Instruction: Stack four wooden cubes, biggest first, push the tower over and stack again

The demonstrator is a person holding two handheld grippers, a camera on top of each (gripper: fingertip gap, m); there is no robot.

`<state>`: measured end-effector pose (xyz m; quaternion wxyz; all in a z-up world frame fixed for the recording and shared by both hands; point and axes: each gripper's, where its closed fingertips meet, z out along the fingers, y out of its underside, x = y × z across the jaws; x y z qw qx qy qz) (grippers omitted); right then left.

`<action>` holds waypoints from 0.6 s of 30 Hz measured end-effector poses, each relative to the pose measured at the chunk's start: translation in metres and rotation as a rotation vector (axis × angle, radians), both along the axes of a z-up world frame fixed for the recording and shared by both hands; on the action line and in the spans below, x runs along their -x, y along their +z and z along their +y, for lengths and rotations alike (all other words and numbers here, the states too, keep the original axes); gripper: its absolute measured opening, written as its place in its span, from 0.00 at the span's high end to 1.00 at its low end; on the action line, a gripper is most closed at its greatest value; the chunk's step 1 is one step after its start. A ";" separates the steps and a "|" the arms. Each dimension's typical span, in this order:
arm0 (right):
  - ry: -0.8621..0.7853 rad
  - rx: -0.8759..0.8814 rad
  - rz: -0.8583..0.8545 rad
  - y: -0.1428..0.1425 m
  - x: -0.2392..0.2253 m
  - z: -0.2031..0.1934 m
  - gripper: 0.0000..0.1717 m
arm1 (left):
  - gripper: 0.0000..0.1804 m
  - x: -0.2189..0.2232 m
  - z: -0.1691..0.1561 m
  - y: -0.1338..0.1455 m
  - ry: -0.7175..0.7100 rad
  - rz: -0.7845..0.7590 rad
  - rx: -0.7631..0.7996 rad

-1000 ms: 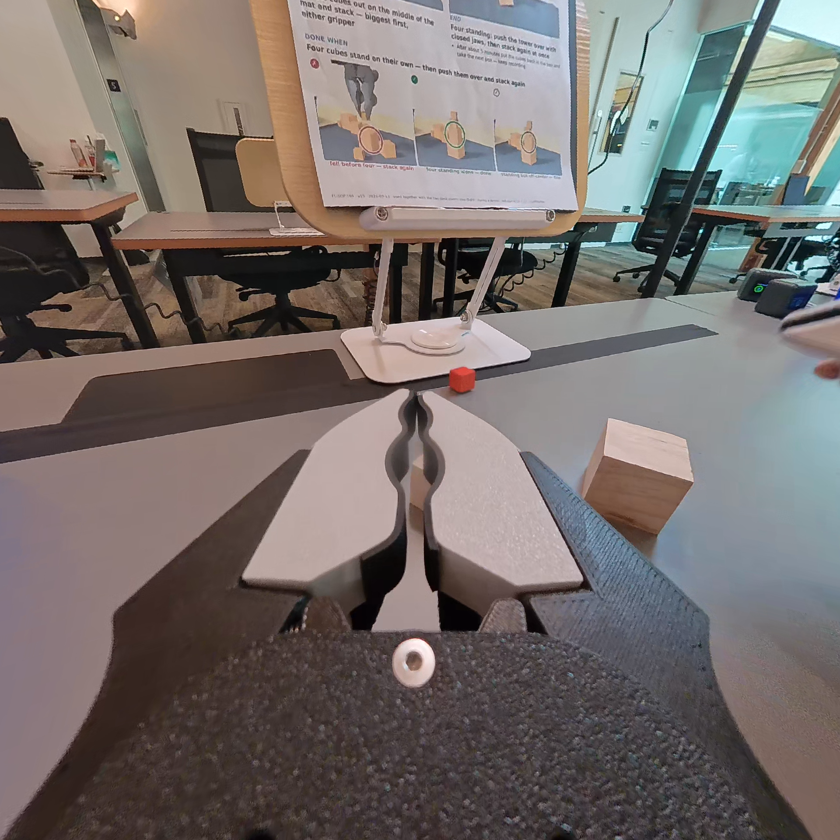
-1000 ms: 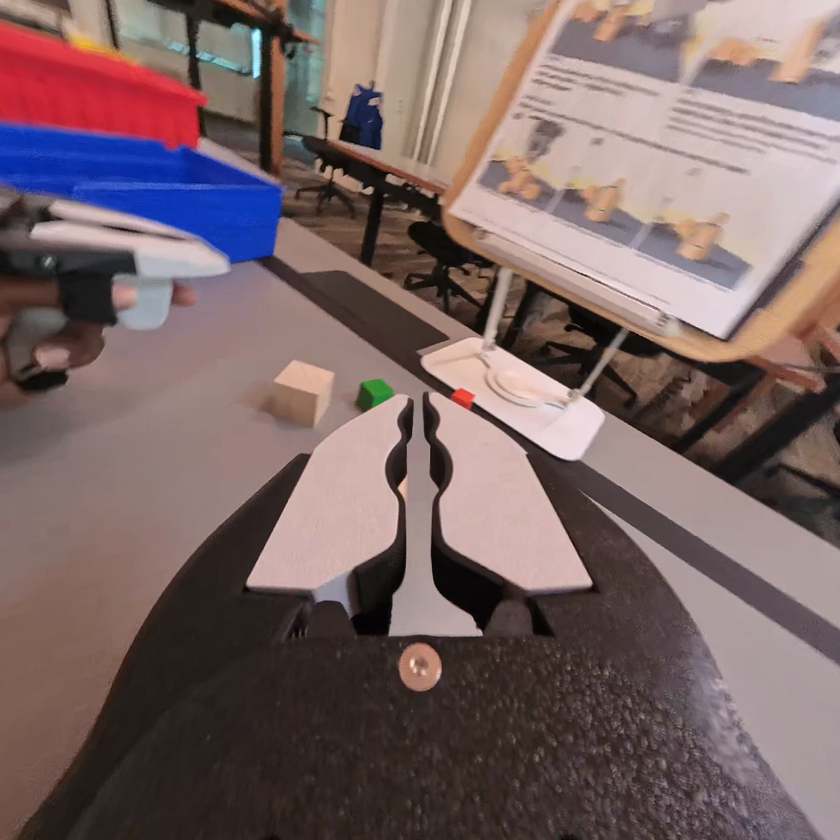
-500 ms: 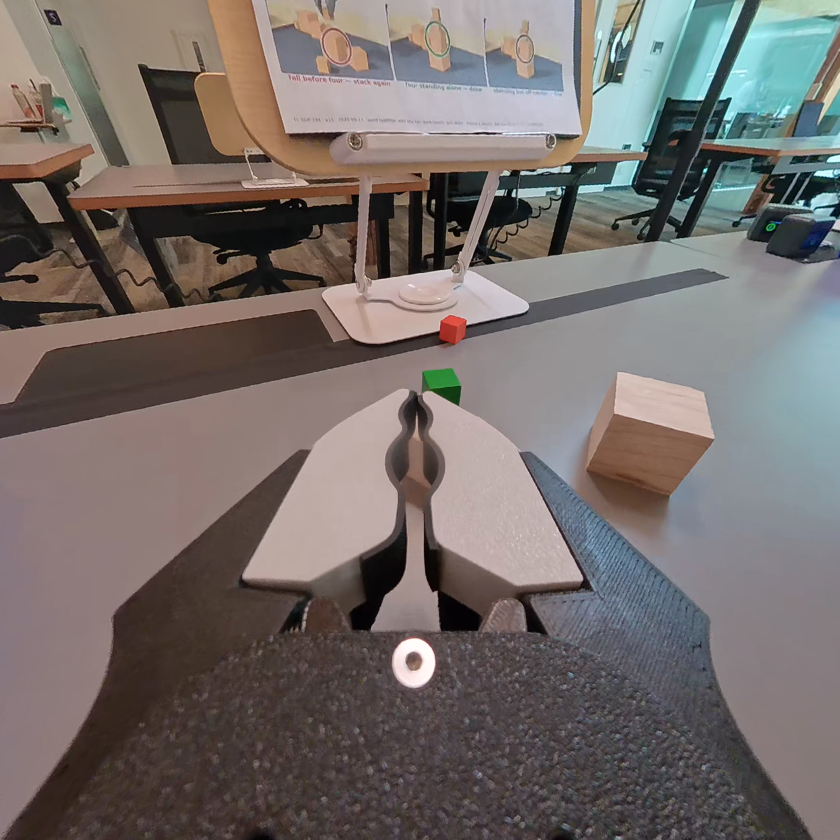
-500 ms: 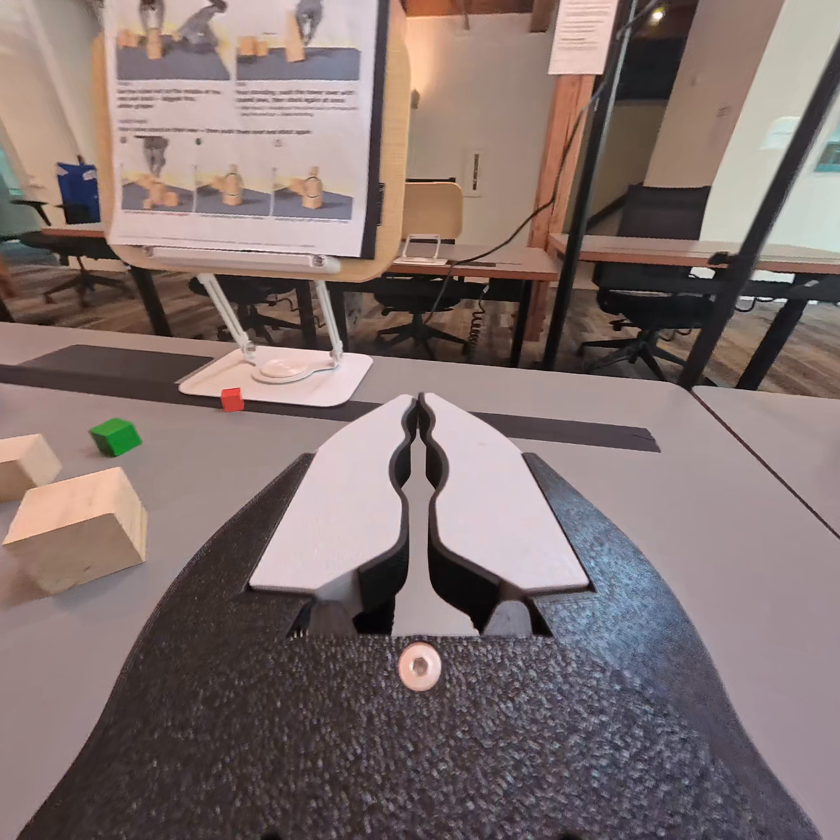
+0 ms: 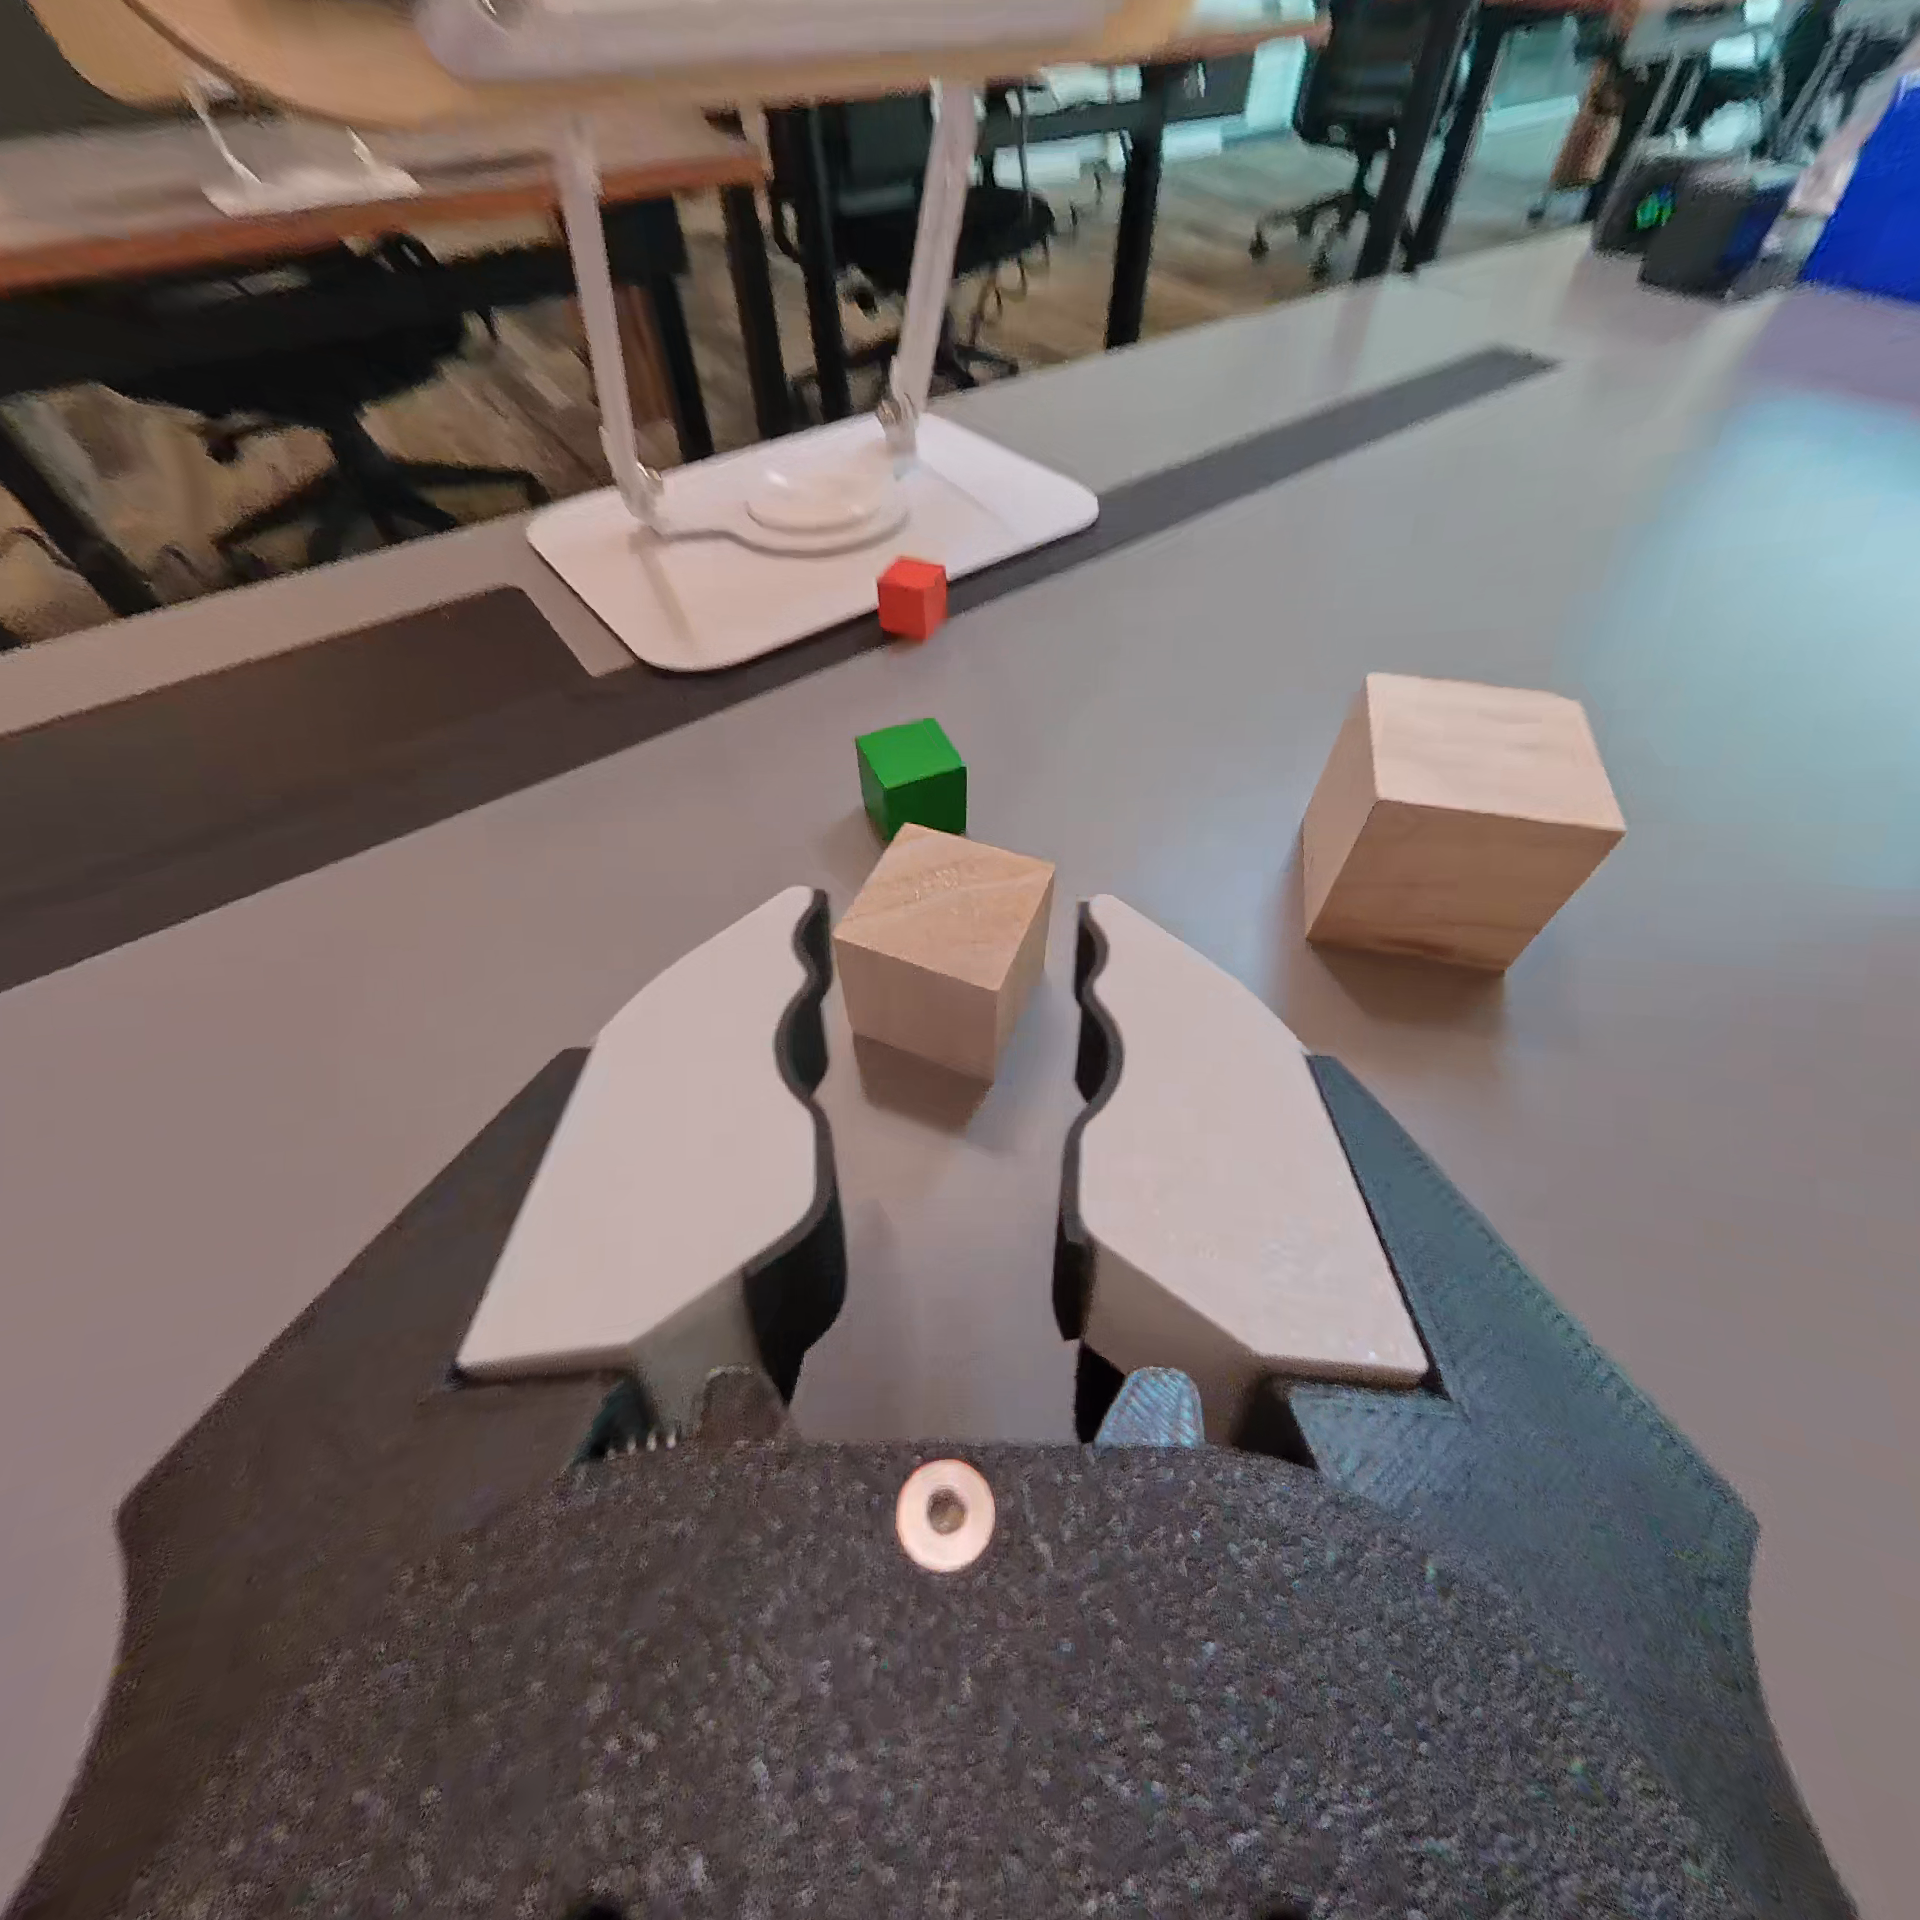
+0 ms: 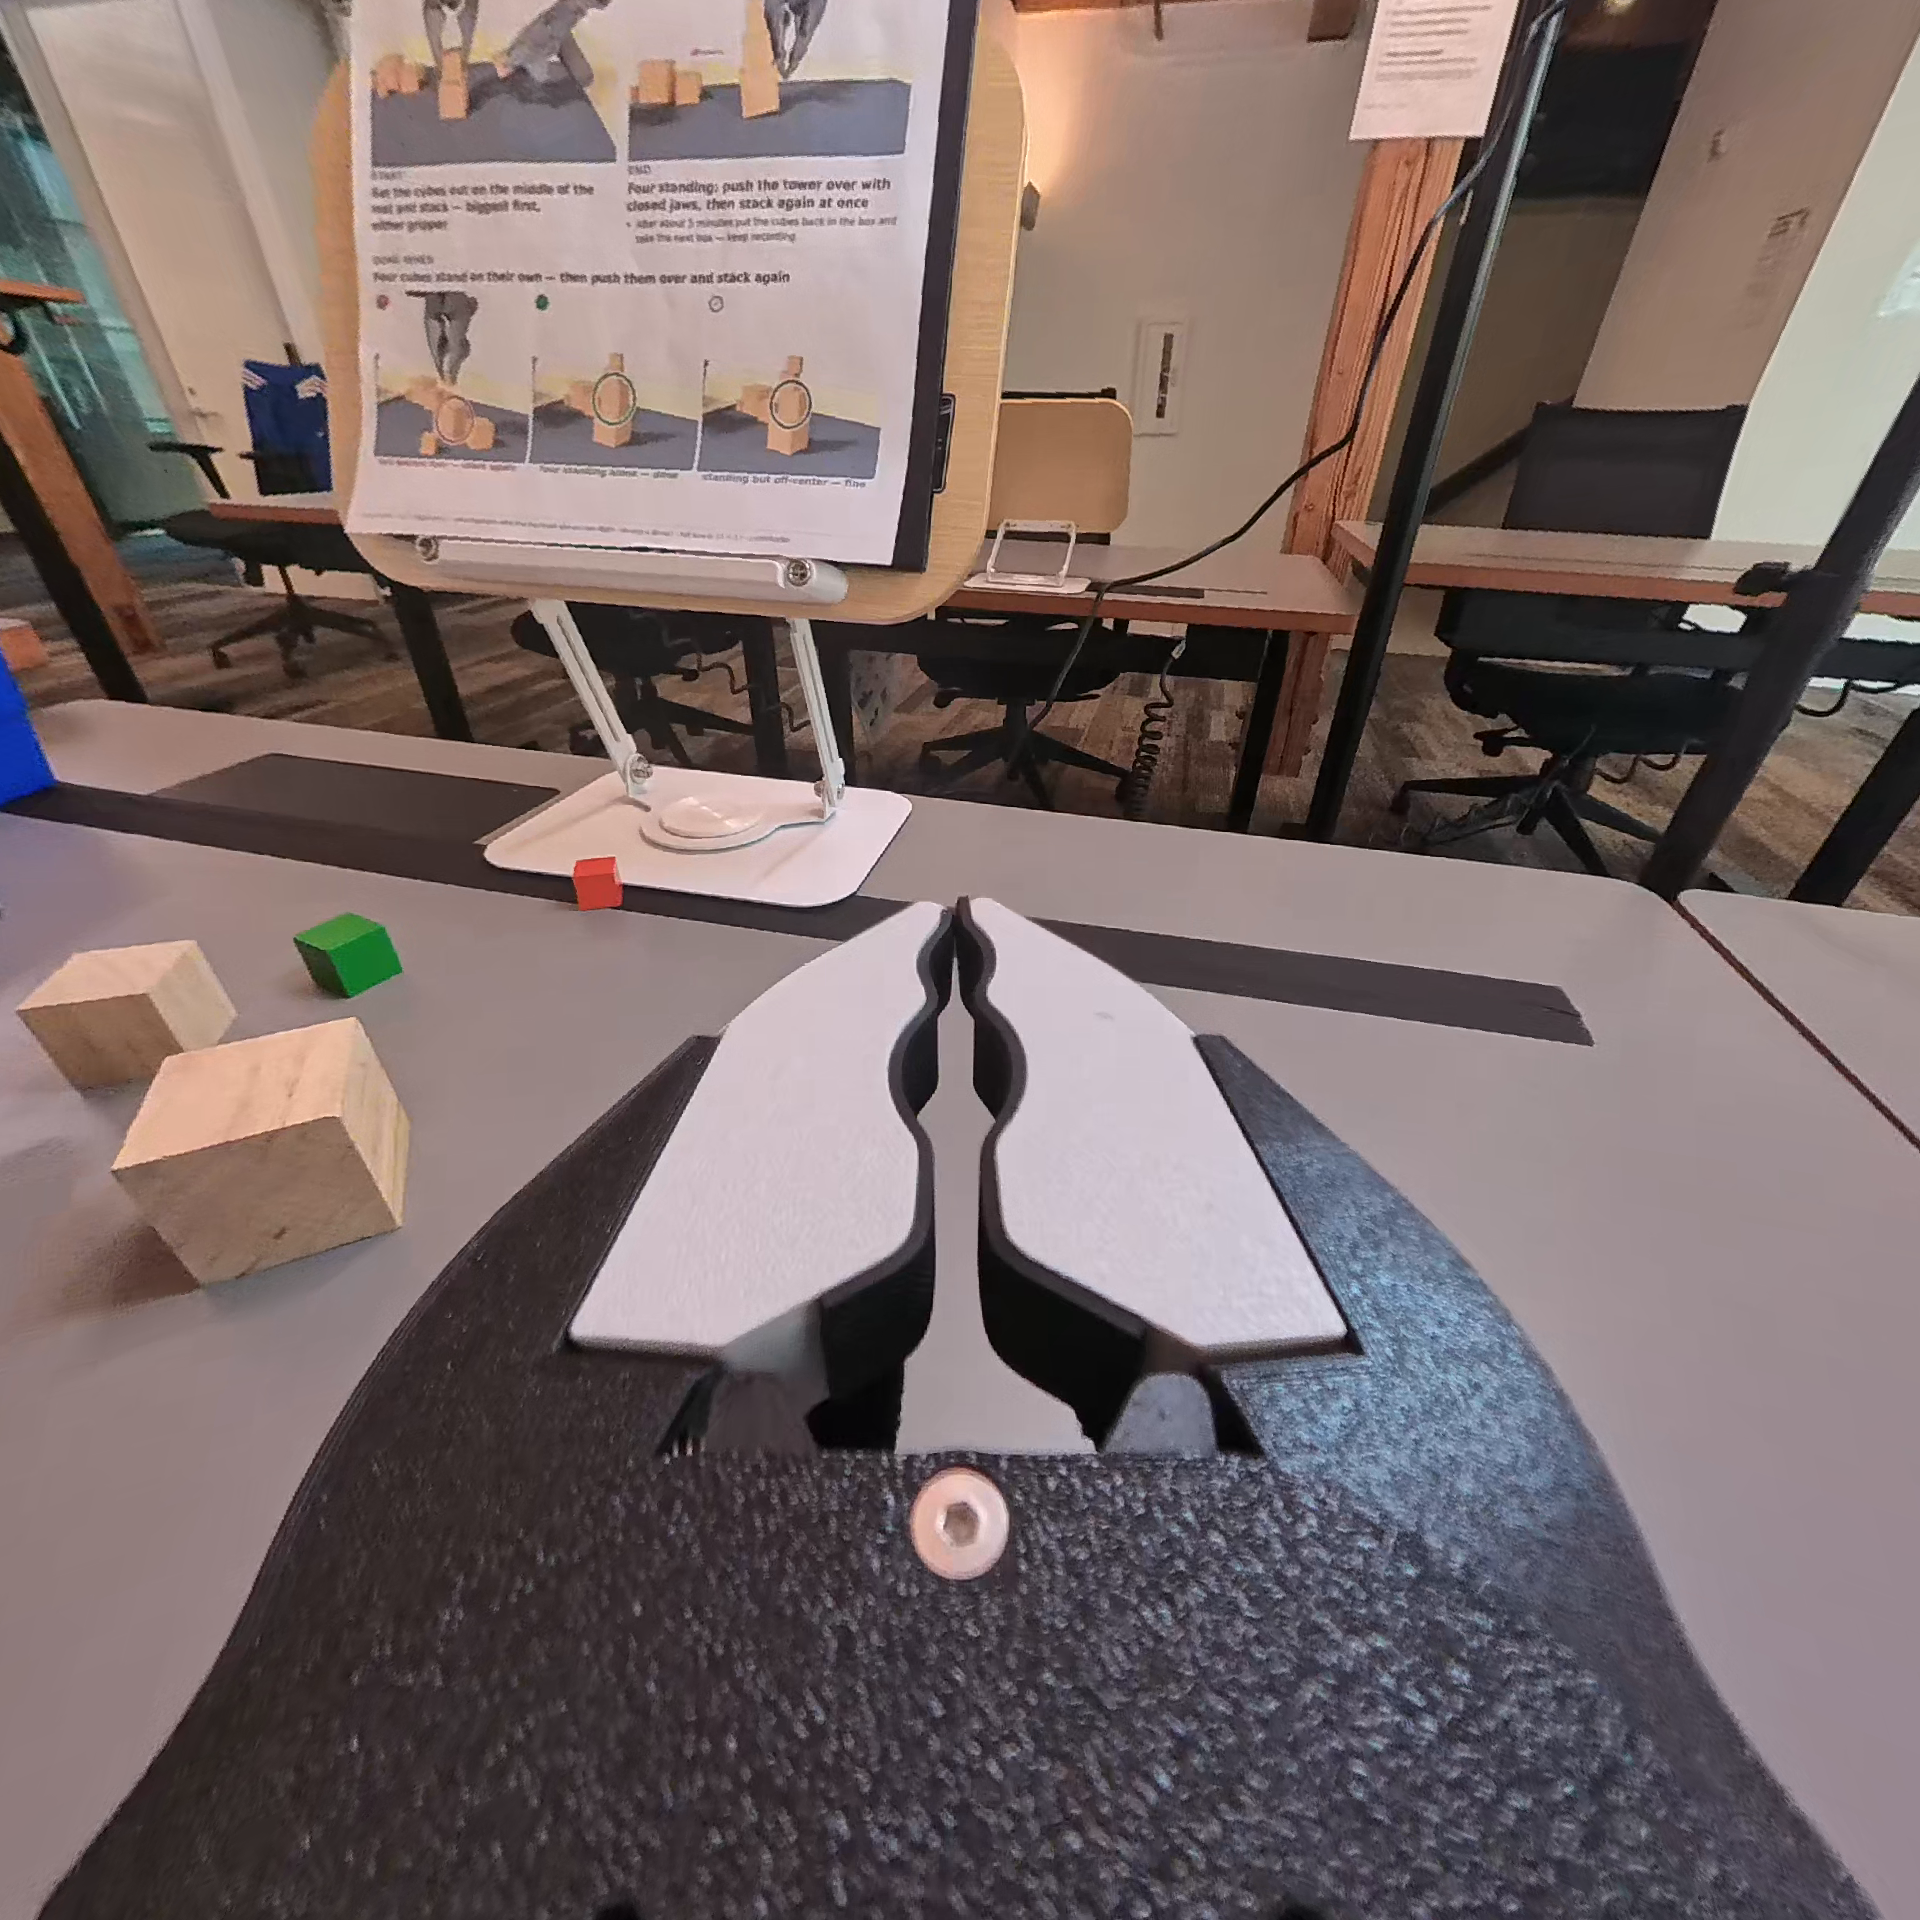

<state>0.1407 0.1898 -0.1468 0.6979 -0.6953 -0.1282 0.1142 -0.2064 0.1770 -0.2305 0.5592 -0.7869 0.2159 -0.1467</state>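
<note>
Your left gripper (image 5: 945, 935) is standing open around the small wooden cube (image 5: 940, 961), which is resting on the grey table (image 5: 312, 1091). There is a visible gap on both sides between the pads and the wood, so nothing is gripped. The cube is sitting turned a little against the line of the fingers, one vertical edge facing you, and it looks nearer the left fingertip (image 5: 805, 935) than the right one. If you are closing here, I judge it best to square the fingers to two flat faces and centre the cube between them, so it is not twisting out on a corner. Keep the fingertips low, near the tabletop, so the pads are meeting the cube's sides rather than its top edge.

The green cube (image 5: 912, 777) is lying just behind the small wooden cube, very close or touching; I cannot tell which. The large wooden cube (image 5: 1455, 821) is sitting apart to the right, and the red cube (image 5: 912, 611) is resting against the edge of the white stand base (image 5: 727, 592).

You are holding the left gripper low and pitched down toward the table. Your right gripper (image 6: 956, 914) is pointing level over bare table, away to the right of the cubes, its fingers pressed together on nothing.
</note>
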 end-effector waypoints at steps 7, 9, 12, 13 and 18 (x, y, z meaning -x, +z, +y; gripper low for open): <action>0.028 0.024 0.011 -0.004 0.005 0.000 1.00 | 0.62 0.002 0.016 -0.024 -0.104 0.112 0.116; 0.031 0.030 0.007 -0.006 0.006 -0.001 1.00 | 0.60 -0.001 0.018 -0.028 -0.144 0.125 0.144; 0.037 0.039 0.000 -0.008 0.008 0.000 1.00 | 0.60 -0.008 0.021 -0.035 -0.189 0.153 0.179; 0.039 0.043 -0.002 -0.009 0.008 0.000 1.00 | 0.61 -0.009 0.022 -0.040 -0.202 0.181 0.193; 0.048 0.052 -0.007 -0.012 0.010 0.000 1.00 | 0.75 -0.020 0.013 -0.040 -0.285 0.248 0.178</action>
